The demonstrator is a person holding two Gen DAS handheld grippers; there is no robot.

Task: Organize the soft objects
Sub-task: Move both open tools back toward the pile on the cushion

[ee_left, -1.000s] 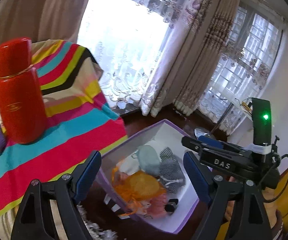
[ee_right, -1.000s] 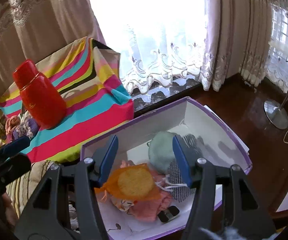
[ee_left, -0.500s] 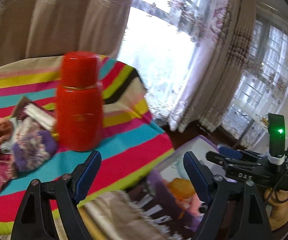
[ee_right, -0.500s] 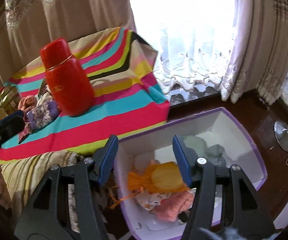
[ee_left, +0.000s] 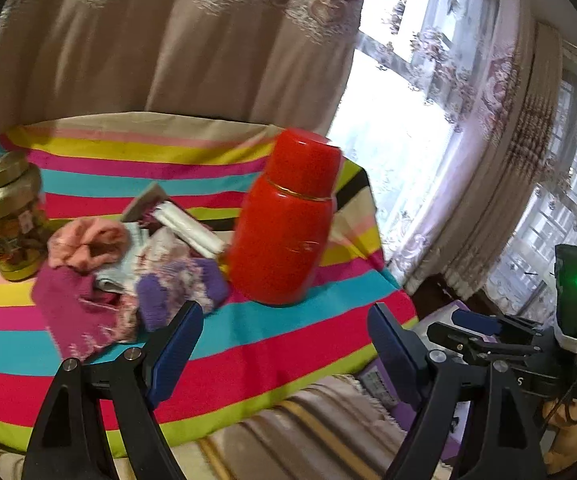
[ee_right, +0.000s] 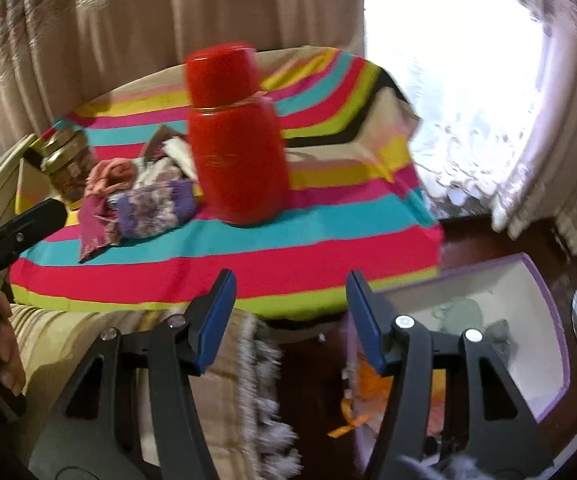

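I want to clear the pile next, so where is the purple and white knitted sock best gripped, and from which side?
Grip the purple and white knitted sock at its bulging near end, coming from the front edge of the striped cloth. That end looks free and faces the left gripper; the red flask stands close on its right.

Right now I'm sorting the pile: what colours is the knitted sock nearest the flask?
Purple with white, the knitted sock; clearest in the left wrist view.

Both wrist views face, somewhat blurred, the red flask [ee_left: 284, 220].
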